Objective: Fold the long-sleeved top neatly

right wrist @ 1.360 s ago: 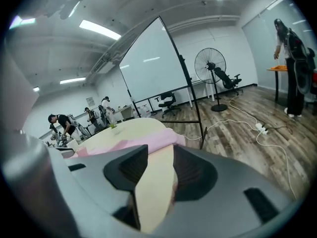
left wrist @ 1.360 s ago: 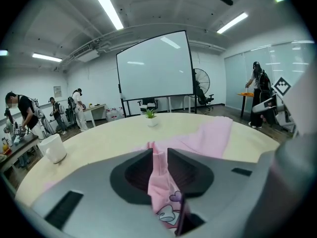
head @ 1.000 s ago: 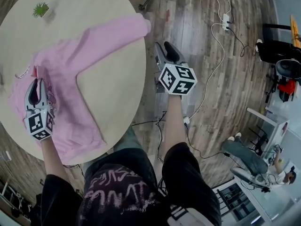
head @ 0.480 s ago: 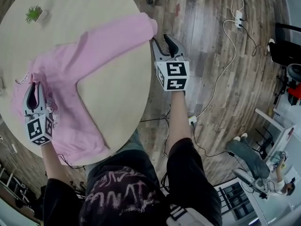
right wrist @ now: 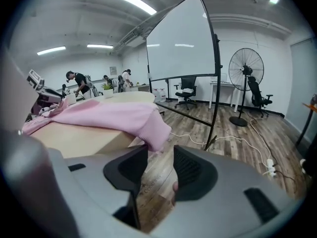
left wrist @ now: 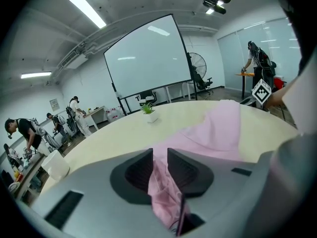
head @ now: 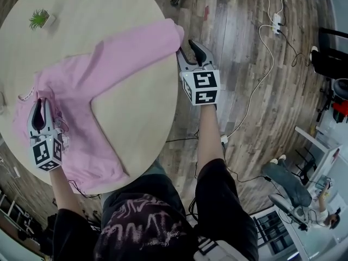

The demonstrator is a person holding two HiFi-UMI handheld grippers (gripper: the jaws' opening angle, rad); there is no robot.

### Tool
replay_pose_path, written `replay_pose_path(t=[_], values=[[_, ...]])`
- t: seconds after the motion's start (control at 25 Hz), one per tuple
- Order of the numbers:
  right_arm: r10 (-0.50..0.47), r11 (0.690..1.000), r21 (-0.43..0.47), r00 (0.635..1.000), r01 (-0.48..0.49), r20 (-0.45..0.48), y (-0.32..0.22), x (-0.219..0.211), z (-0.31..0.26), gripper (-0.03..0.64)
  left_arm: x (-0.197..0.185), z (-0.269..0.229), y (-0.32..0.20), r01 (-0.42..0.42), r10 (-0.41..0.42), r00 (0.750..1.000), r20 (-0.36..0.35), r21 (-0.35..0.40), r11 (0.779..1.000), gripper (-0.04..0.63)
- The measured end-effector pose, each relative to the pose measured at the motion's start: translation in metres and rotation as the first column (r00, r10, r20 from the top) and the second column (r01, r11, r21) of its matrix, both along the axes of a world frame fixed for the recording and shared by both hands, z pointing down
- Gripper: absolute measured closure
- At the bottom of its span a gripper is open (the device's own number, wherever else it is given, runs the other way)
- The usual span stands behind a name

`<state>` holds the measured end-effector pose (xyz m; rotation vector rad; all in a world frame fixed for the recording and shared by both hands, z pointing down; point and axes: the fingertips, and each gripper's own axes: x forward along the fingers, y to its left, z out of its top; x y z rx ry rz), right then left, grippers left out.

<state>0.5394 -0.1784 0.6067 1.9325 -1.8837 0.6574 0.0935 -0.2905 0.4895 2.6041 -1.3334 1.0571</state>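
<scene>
Top: we see one pink long-sleeved top (head: 81, 107) lying on the round table (head: 136, 107), with its neckline to the left and its hem at the near edge.
Pot: one small white pot (head: 39, 18) stands at the far left of the table and holds a green plant.
Count: we count one top, one potted plant and two grippers.
Sleeve: one sleeve (head: 130, 45) is stretched out. Its long axis runs from the body toward the far right, and its cuff (head: 173, 32) droops over the table's right edge.
Left gripper: the left gripper (head: 38, 105) is clenched on a bunched fold of the top's body at the left side.
Right gripper: the right gripper (head: 188, 49) is released, its jaws apart over the wooden floor, and the cuff hangs just beyond their tips, not pinched.
</scene>
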Motion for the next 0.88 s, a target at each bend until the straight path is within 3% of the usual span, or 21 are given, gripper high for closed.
replay_pose_path(t=[0.36, 0.6, 0.88], values=[[-0.035, 0.999, 0.03, 0.999, 0.035, -0.029, -0.009, 0.0, -0.002, 0.45, 0.003, 0.005, 0.0, 0.003, -0.003, 1.0, 0.006, -0.002, 1.0, 0.494], [0.004, 0.997, 0.071, 0.999, -0.001, -0.053, -0.01, 0.008, -0.017, 0.578, 0.002, 0.006, 0.002, 0.009, -0.009, 1.0, 0.002, -0.004, 1.0, 0.494], [0.024, 0.996, 0.092, 0.999, -0.021, -0.041, -0.006, 0.014, -0.036, 0.591, 0.001, -0.002, 0.006, 0.024, -0.024, 1.0, -0.014, 0.005, 1.0, 0.494]])
